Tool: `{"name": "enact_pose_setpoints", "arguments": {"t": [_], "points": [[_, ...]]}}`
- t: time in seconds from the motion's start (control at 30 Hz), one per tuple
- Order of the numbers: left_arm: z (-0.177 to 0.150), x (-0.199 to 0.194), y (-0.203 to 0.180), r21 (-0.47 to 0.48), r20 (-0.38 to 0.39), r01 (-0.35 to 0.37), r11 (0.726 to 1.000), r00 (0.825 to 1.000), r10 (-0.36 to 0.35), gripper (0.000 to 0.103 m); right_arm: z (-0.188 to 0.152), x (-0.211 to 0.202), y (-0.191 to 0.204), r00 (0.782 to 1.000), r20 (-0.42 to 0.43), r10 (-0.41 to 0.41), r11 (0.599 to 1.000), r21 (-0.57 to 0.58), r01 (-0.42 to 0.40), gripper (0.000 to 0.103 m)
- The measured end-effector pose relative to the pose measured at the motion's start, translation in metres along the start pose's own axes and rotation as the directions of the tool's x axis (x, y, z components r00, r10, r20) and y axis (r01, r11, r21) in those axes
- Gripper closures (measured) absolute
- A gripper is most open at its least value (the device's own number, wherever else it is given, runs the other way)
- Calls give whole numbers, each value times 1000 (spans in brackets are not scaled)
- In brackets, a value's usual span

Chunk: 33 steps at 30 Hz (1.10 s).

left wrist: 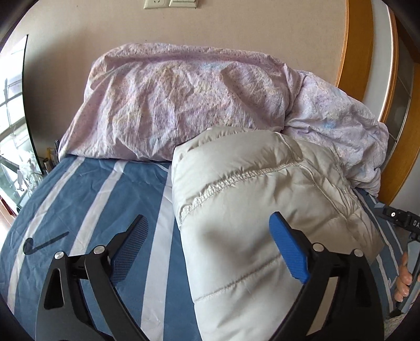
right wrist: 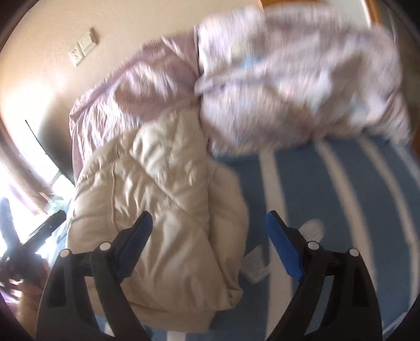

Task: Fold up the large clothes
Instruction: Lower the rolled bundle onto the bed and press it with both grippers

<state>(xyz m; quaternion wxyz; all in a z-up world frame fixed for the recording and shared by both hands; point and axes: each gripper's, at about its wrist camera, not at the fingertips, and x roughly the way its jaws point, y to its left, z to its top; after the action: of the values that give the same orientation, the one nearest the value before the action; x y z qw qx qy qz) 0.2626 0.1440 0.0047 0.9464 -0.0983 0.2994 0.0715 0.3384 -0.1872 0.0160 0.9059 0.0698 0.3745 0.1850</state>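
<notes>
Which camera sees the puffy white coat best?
The left wrist view shows the puffy white coat best: it is sharp, so the quilting and stitched seam are clear. The right wrist view shows more of the coat's folded outline on the striped bedsheet, but that picture is blurred.

I'm in a home bedroom: striped bedsheet (left wrist: 86, 215), crumpled lilac duvet (left wrist: 168, 105) at twelve o'clock (wall sockets (left wrist: 169, 3) above).

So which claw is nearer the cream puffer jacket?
Hard to separate. Left claw is open over the jacket's left edge; right claw is open over its right edge.
</notes>
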Motion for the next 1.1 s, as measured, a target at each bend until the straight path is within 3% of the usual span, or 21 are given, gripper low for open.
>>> {"name": "enact_pose_setpoints", "arguments": {"t": [0.2, 0.37, 0.43, 0.5, 0.6, 0.9, 1.1], "points": [[11, 1, -29, 82, 38, -51, 995, 998, 48, 7, 3, 8, 50, 996, 83, -15, 990, -138, 27, 15], [17, 15, -42, 76, 2, -36, 996, 999, 36, 7, 6, 34, 82, 988, 154, -20, 983, -176, 48, 15], [16, 21, -48, 88, -9, -39, 995, 999, 40, 7, 12, 46, 91, 987, 161, -28, 980, -190, 59, 24], [13, 25, -54, 103, -10, -42, 994, 999, 44, 7, 13, 56, 93, 988, 150, -45, 976, -203, 75, 37], [10, 29, -60, 117, -3, -46, 992, 999, 47, 7, 12, 68, 90, 990, 133, -57, 973, -217, 85, 45], [4, 49, -69, 105, -11, -46, 993, 999, 48, 4, 8, 97, 76, 988, 105, -110, 965, -228, 131, 48], [2, 57, -74, 106, -15, -66, 992, 998, 67, 2, 8, 114, 65, 994, 66, -87, 971, -218, 100, 47]]}}
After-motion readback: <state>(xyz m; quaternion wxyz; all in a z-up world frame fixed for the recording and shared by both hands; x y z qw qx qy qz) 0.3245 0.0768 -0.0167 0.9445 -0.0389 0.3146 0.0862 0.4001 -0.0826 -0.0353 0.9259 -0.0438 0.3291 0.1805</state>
